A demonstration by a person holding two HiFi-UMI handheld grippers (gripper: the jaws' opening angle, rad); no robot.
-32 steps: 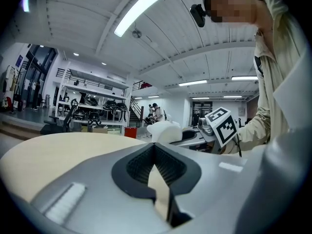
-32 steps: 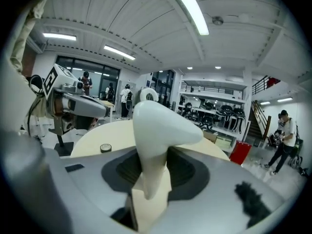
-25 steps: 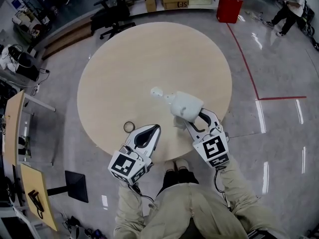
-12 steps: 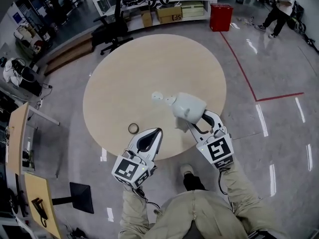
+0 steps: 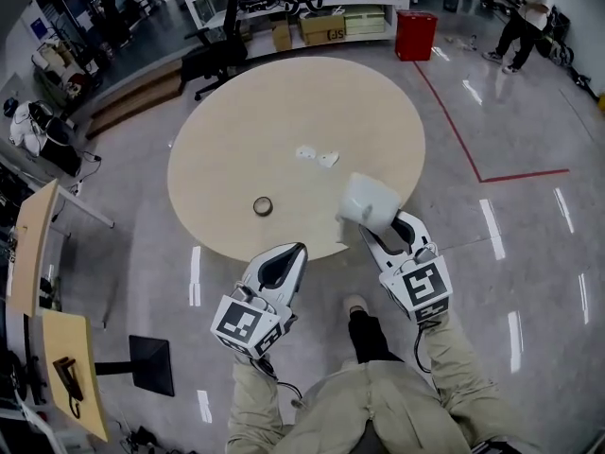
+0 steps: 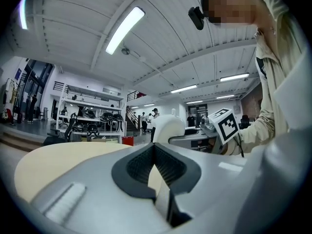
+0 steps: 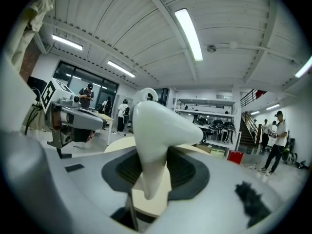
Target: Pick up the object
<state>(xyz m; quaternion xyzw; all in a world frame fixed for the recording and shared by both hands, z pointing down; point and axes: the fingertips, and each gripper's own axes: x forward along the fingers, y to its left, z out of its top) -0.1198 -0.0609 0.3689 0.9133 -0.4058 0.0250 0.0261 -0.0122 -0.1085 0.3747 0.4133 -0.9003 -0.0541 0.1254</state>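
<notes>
A smooth white object [image 5: 369, 201] was gripped by the right tool [image 5: 371, 225]. Its narrow lower end was pinched between the dark ribbed pads [image 7: 123, 168], and its broad rounded top stood out beyond them. In the head view the object was seen over the near right edge of the round, pale bench [image 5: 255, 112]. It appeared to be lifted clear of the top, though that steep view left this uncertain.

The left tool [image 5: 299, 249] was held closed with nothing between its jaws. It was placed just off the near edge of the bench, above the grey floor, with its tips pointed toward the bench.

A roll of tape [image 5: 263, 205] was left lying flat on the bench toward its near left part. Two small white pieces [image 5: 304, 151] were lying close together near the middle of the bench, well apart from the tape and from both tools.
</notes>
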